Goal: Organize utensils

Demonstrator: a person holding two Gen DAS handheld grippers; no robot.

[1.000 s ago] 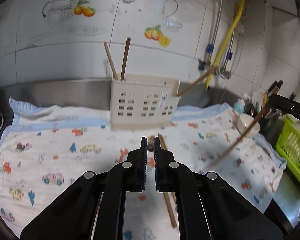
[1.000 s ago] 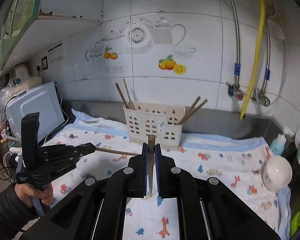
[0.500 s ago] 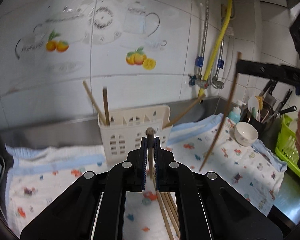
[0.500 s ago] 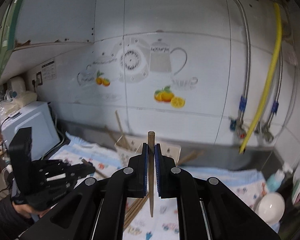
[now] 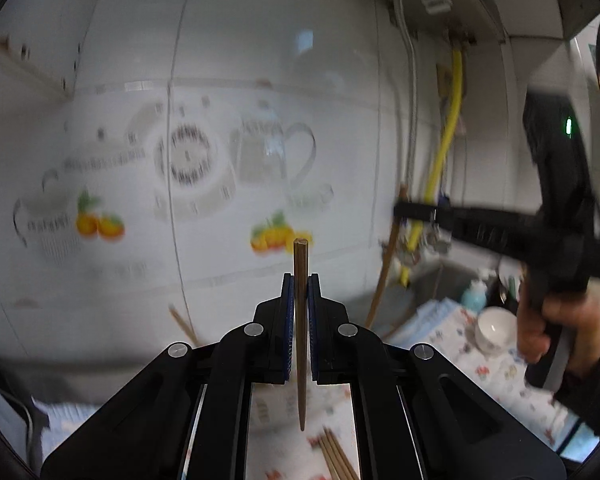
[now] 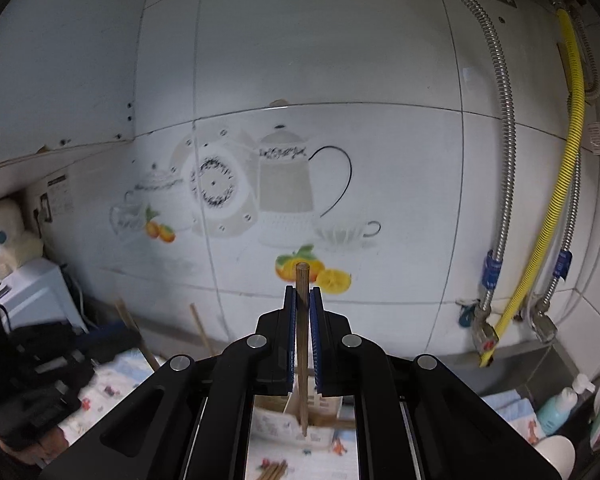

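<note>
My left gripper [image 5: 299, 280] is shut on a brown wooden chopstick [image 5: 300, 320] held upright, tip down, high above the patterned cloth [image 5: 480, 360]. My right gripper [image 6: 301, 292] is shut on another wooden chopstick [image 6: 302, 344], upright, its tip hanging over the cream utensil holder [image 6: 300, 412] seen between the arms. The right gripper also shows in the left wrist view [image 5: 412, 212], holding its chopstick [image 5: 384, 280]. Loose chopsticks lie on the cloth [image 5: 336, 456] and show in the right wrist view [image 6: 274, 470]. Chopstick ends stick up from the holder [image 6: 202, 328].
Tiled wall with teapot and fruit decals [image 6: 284, 184] fills both views. Yellow hose [image 6: 556, 184] and metal pipes [image 6: 504, 152] stand at the right. A white bowl [image 5: 494, 330] and a soap bottle [image 6: 556, 404] sit at the right; a white appliance [image 6: 32, 292] at the left.
Both grippers have lifted and tilted upward with their chopsticks. The holder has dropped to the bottom of the right view and out of the left view.
</note>
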